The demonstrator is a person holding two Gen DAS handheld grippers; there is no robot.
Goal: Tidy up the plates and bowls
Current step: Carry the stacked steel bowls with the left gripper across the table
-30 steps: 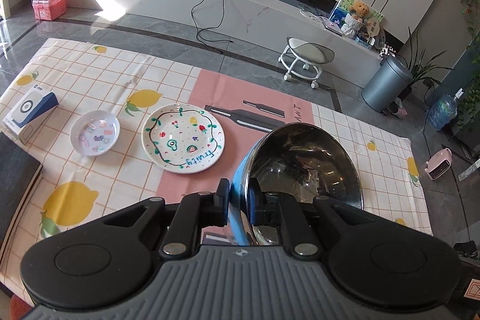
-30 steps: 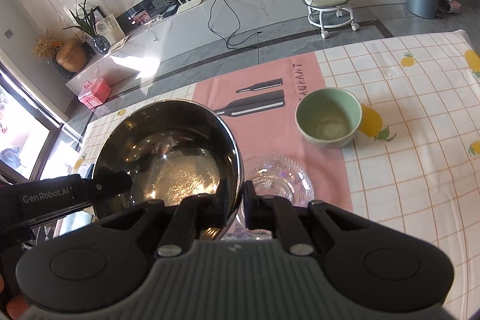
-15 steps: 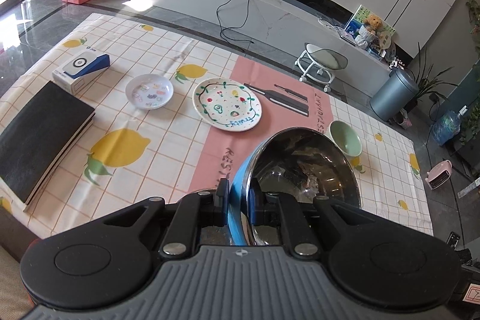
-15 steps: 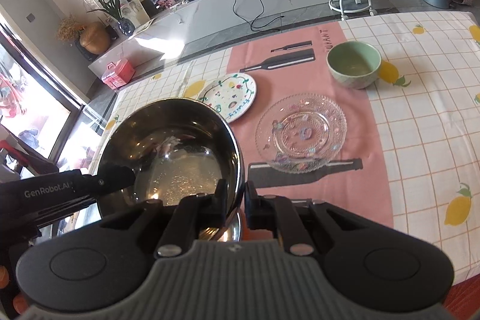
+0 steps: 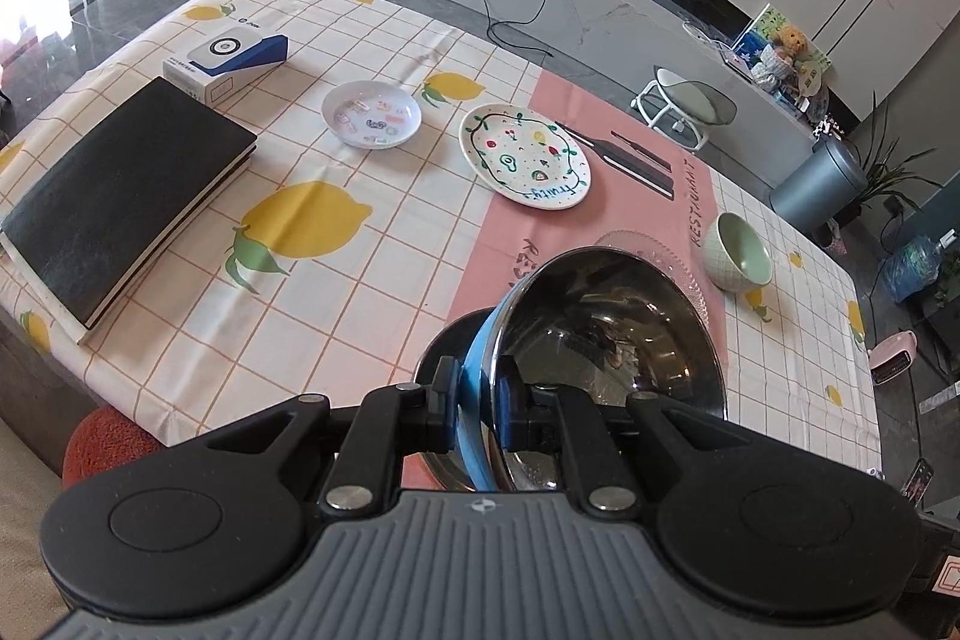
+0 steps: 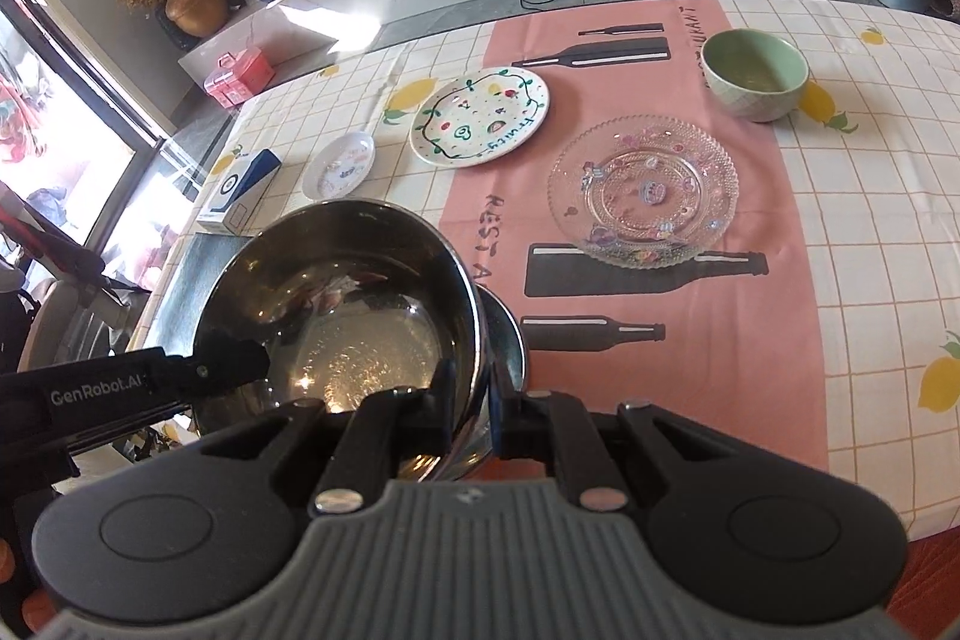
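My left gripper (image 5: 476, 400) is shut on the rim of a steel bowl with a blue outside (image 5: 606, 334). My right gripper (image 6: 471, 400) is shut on the opposite rim of the same bowl (image 6: 342, 316); the left gripper's finger (image 6: 228, 367) shows at its far rim. A second steel bowl (image 5: 441, 349) sits under it, mostly hidden. On the table lie a painted fruit plate (image 6: 480, 115), a small white dish (image 6: 339, 165), a clear glass plate (image 6: 643, 189) and a green bowl (image 6: 755, 73).
A black book (image 5: 120, 193) and a blue-and-white box (image 5: 225, 58) lie at the table's left end. The lemon-print tablecloth (image 5: 336, 310) has a pink centre strip. A stool (image 5: 684, 100) and a grey bin (image 5: 819, 187) stand beyond the table's far side.
Both grippers have pulled back and up with the steel bowl, so more of the table shows. A second steel bowl now shows under the held one.
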